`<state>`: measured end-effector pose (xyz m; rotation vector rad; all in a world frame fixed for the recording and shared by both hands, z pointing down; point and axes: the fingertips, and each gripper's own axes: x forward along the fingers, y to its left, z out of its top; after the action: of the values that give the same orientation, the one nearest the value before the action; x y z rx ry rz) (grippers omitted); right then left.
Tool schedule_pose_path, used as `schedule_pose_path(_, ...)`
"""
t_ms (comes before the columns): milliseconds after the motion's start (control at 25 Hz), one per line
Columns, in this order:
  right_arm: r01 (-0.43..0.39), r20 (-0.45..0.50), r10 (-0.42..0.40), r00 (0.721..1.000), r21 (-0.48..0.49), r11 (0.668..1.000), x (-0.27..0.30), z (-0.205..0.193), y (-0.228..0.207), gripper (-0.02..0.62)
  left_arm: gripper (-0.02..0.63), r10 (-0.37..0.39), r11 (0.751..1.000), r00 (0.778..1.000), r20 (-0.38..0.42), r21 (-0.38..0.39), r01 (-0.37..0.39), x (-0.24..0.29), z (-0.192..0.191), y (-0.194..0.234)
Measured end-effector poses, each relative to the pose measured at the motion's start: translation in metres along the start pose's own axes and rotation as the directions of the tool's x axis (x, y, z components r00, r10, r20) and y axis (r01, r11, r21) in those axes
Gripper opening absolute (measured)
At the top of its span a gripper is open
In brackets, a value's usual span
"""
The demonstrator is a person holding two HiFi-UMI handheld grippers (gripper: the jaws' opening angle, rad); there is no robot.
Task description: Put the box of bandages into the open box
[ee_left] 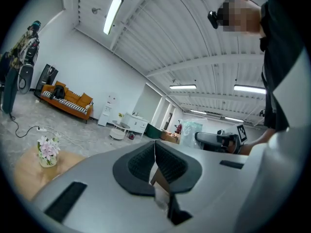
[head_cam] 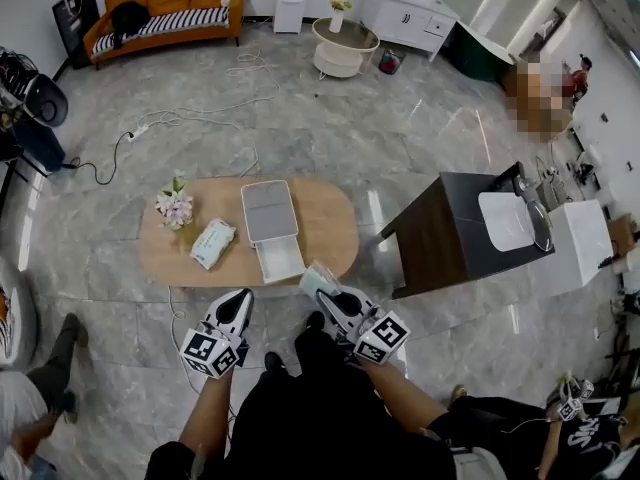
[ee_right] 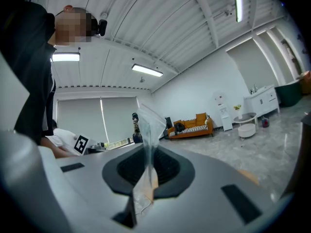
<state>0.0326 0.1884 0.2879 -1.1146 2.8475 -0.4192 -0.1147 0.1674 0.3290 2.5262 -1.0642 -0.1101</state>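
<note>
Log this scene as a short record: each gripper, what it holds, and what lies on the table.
left gripper: jaws together, nothing between them
right gripper: shut on a clear packet, at the table's near edge
table: oval, wooden
open box: middle of the table, grey lid folded back, white tray toward the person
flowers: left end of the table
white pack: between the flowers and the open box
task state: clear packet not yet in the open box
</note>
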Motion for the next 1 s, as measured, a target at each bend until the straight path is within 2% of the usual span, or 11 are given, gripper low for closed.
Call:
schedule_pose_path(120, -0.002, -0.01, 0.003, 1.0, 0.021, 1.0, 0.017, -0.007, -0.033, 0.031, 0.017, 0.007, 1.0, 1.0, -0.02, -0.001, -0.007, 0.03, -0.003, 0.02)
schedule_pose_path(280, -0.034, -0.039, 0.036, 0.999, 0.056, 0.998, 0.041, -0.015, -0.083, 0.031, 0.017, 0.053, 0.999, 0.998, -0.044, -0.009, -0.053, 0.075, -0.003, 0.046)
schedule_pose_path(600, -0.14, -0.11, 0.15, 0.983, 0.091, 0.986, 0.1, -0.025, -0.184, 0.032, 0.017, 0.144, 0.989, 0.983, -0.112, -0.014, -0.147, 0.161, -0.009, 0.108)
schedule_pose_path(800, -0.197, -0.185, 0.223, 0.957, 0.151, 0.969, 0.133, -0.058, -0.231, 0.031, 0.017, 0.194, 0.981, 0.969, -0.15, 0.001, -0.196, 0.197, -0.021, 0.149)
schedule_pose_path(1000, -0.231, -0.28, 0.297, 0.913, 0.245, 0.942, 0.156, -0.118, -0.25, 0.031, 0.017, 0.257, 0.964, 0.947, -0.195, -0.023, -0.266, 0.198, -0.051, 0.19)
